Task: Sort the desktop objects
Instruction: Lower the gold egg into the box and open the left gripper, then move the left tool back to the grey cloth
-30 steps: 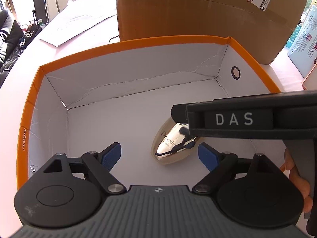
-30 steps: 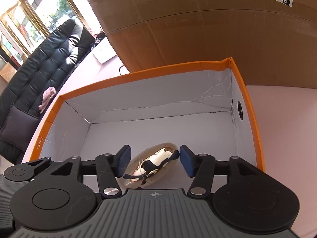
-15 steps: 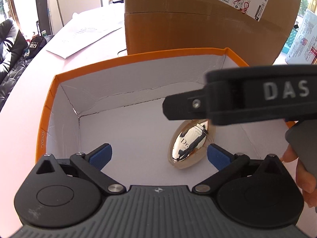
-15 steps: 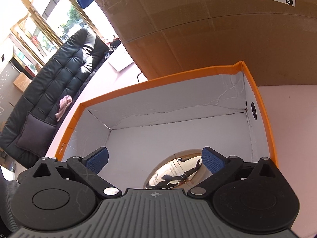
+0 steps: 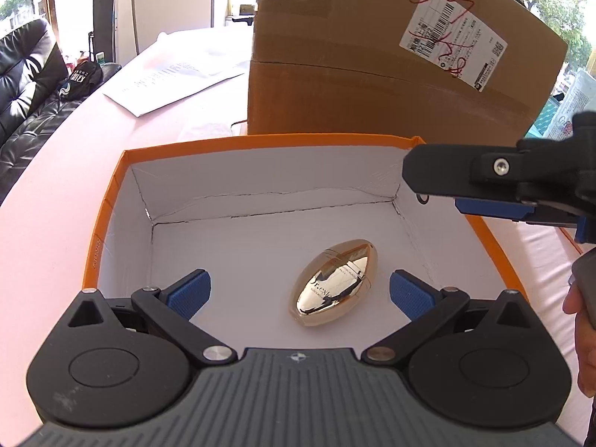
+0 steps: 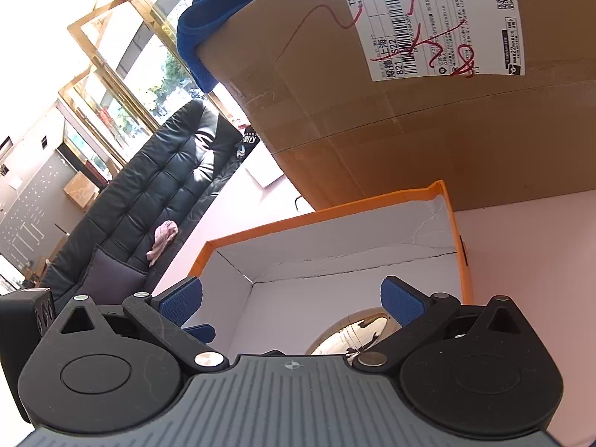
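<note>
One thing in play: a gold egg-shaped bottle (image 5: 334, 286) lies loose on the white floor of the orange box (image 5: 104, 223), toward the box's near right part.
Box position: on the pink table (image 5: 56, 171), just in front of a big cardboard carton (image 5: 372, 85); nothing else shows inside it.
Long axis of the bottle: slanted in the left wrist view, blunt end near and left, pointed end far and right.
Left tool (image 5: 300, 290): wide apart, its jaws have just been opening; the bottle sits between the blue pads in this view but lower down on the box floor, touching neither.
Right tool (image 5: 495, 206): wide apart too, its jaws have just been opening; it hangs over the right rim of the box, above and to the right of the bottle, with nothing in it.
Right wrist view: only the rounded top of the bottle (image 6: 354, 335) shows, low and right of centre, close under the right tool (image 6: 290, 301).
Nearer hand: a judgement only, both are close, the left tool more squarely lined up over the bottle.
Coming move: the bottle looks placed, so either tool probably lifts clear of the box to fetch another item; none is in view.
</note>
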Available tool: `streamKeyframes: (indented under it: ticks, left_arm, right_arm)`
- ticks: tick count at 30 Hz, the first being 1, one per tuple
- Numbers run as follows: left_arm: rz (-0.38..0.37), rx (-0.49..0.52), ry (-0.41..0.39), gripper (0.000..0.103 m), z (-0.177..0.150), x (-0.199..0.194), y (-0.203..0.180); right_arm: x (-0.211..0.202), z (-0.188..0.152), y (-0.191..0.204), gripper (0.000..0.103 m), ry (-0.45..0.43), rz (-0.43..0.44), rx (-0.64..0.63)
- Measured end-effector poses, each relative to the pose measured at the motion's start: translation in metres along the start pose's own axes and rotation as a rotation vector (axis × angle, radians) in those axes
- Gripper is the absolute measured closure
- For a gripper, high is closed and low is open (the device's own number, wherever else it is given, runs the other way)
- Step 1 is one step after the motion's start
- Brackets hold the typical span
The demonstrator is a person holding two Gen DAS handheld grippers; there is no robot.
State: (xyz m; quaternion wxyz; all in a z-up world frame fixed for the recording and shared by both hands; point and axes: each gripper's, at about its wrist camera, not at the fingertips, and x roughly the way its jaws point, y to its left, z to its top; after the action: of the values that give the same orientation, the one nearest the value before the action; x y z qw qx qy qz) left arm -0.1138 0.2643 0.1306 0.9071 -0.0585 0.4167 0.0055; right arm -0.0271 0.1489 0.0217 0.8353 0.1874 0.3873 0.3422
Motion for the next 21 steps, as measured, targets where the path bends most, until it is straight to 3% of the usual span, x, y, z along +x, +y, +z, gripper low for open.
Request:
streamKeyframes:
  ticks: [5,10,15,21]
  left_arm:
    - [-0.022,0.069,-0.046,0.0,0.0,-0.012,-0.034]
    - [-0.073,0.16,-0.164,0.0,-0.005,-0.02,-0.086]
    - [-0.192,0.239,-0.145,0.0,-0.011,-0.007,-0.149]
    - [-0.275,0.371,-0.153,0.0,-0.023,0.004,-0.221]
  right_arm:
    - [-0.019,0.0,-0.009,0.0,-0.022,0.004,-0.003]
    - [-0.056,-0.004,-0.025,0.0,-0.067,0.002,-0.011]
    - [-0.111,-0.014,-0.052,0.0,-0.154,-0.079,-0.062]
    - [-0.175,-0.032,-0.102,0.0,-0.226,-0.186,-0.034]
